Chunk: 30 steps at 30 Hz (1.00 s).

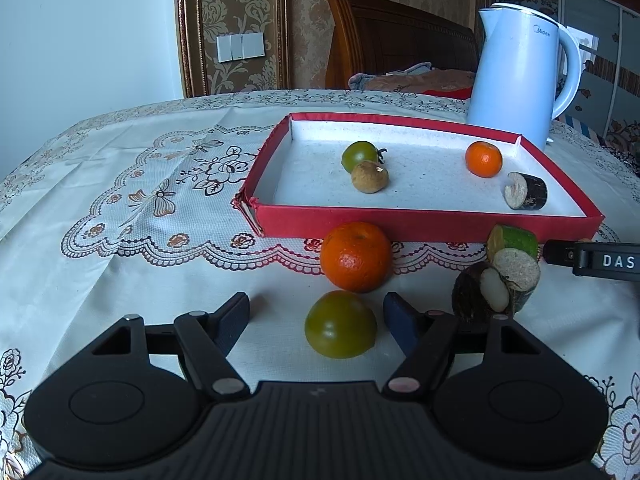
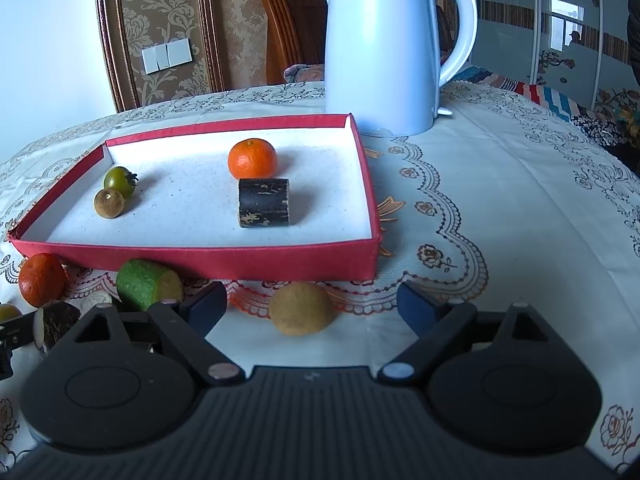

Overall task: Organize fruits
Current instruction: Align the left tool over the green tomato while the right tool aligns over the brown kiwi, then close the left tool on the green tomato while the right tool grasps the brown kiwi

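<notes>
Two oranges: one (image 1: 483, 159) in the red tray (image 1: 432, 224), one (image 1: 355, 257) on the bench at the tray's 6 o'clock. Two green tomatoes (image 1: 359, 155) (image 1: 340, 324), two brown round fruits (image 1: 369, 176) (image 2: 301, 309), one kettle (image 1: 520, 72). Cut cylindrical chunks number perhaps four: one dark (image 1: 526, 191) in the tray, three (image 1: 513, 239) clustered and overlapping outside.

Your left gripper (image 1: 316, 316) points forward and downward, its jaws spread apart, both dark blue pads clear of anything, with a gap on either side. One left pad (image 1: 400, 326) shows its blue face turned inward. Your right gripper (image 2: 310, 306) tilts down the same way, jaws spread wider, pads (image 2: 416, 308) touching nothing. In the left wrist view, part of your right gripper's black body pokes in at the right edge, beside the left one.
</notes>
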Each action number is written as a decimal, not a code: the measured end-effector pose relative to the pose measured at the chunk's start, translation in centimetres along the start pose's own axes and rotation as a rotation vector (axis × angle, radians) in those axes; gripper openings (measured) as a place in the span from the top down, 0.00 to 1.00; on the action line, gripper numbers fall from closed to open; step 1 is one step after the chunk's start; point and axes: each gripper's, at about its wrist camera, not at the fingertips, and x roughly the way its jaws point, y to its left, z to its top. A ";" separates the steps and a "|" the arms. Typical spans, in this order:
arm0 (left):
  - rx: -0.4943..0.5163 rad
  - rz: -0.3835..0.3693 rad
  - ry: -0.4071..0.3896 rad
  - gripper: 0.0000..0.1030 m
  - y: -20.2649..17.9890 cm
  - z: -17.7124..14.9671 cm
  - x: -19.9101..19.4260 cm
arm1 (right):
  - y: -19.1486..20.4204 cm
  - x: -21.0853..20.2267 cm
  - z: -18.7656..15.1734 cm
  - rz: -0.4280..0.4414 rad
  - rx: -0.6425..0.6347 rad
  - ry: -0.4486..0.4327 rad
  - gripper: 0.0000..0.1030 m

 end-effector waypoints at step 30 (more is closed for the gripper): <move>0.015 -0.020 -0.011 0.61 -0.6 -0.2 -0.4 | -0.1 -0.3 -0.2 -0.017 -0.005 -0.022 0.38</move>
